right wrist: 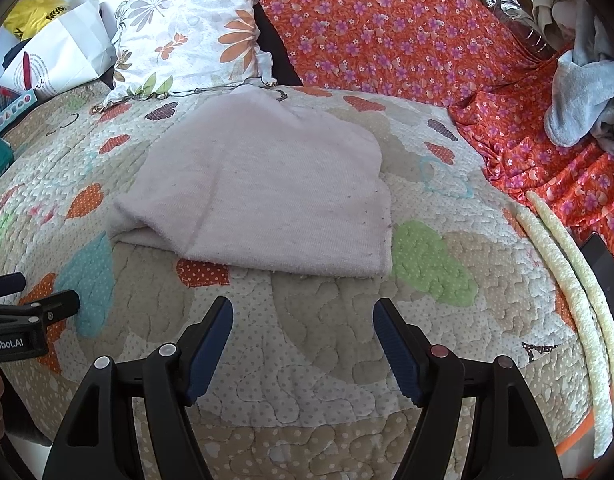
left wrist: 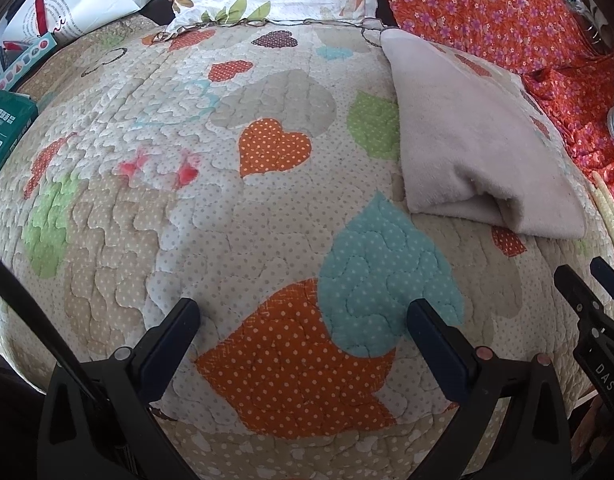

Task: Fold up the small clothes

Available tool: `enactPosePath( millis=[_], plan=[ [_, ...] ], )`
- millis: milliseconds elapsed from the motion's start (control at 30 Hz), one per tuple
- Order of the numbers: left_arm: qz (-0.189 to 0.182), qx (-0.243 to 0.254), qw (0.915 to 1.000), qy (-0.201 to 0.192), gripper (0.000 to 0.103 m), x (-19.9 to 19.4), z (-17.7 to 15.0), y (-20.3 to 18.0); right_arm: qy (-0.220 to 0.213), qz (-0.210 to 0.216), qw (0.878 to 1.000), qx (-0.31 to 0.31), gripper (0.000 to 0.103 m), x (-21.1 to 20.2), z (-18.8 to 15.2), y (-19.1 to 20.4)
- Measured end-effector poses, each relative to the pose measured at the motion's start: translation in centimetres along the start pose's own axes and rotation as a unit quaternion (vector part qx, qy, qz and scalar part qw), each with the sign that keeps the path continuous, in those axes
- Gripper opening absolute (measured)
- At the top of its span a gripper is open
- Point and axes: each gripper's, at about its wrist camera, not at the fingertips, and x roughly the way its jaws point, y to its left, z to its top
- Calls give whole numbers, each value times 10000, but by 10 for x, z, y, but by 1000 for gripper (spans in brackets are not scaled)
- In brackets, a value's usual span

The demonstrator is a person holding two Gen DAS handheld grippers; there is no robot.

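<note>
A pale pinkish cloth [right wrist: 263, 192] lies folded on the heart-patterned quilt [right wrist: 339, 320], a little beyond my right gripper [right wrist: 303, 320]. That gripper is open, its fingers apart over bare quilt with nothing between them. In the left wrist view the same cloth [left wrist: 479, 148] lies at the right, and my left gripper [left wrist: 303, 316] is open above the orange and teal hearts, holding nothing. The right gripper's fingers [left wrist: 587, 292] show at that view's right edge, and the left gripper's fingers [right wrist: 47, 304] at the left edge of the right wrist view.
A floral pillow [right wrist: 191, 36] leans at the back. An orange flowered sheet [right wrist: 407, 32] covers the right side, with a heap of grey-blue clothes [right wrist: 579, 92] on it. White bags [right wrist: 63, 56] and boxes stand at the left. Two pale foam strips [right wrist: 579, 280] and a dark phone [right wrist: 607, 268] lie at the right.
</note>
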Motion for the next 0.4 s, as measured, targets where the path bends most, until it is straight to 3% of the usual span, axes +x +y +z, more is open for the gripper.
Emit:
enactPosePath(
  millis=[400],
  plan=[
    [14,-117,9999,-85,103,-4,-2,0,-44,120,9999,-91,78,-4,-3,7]
  ],
)
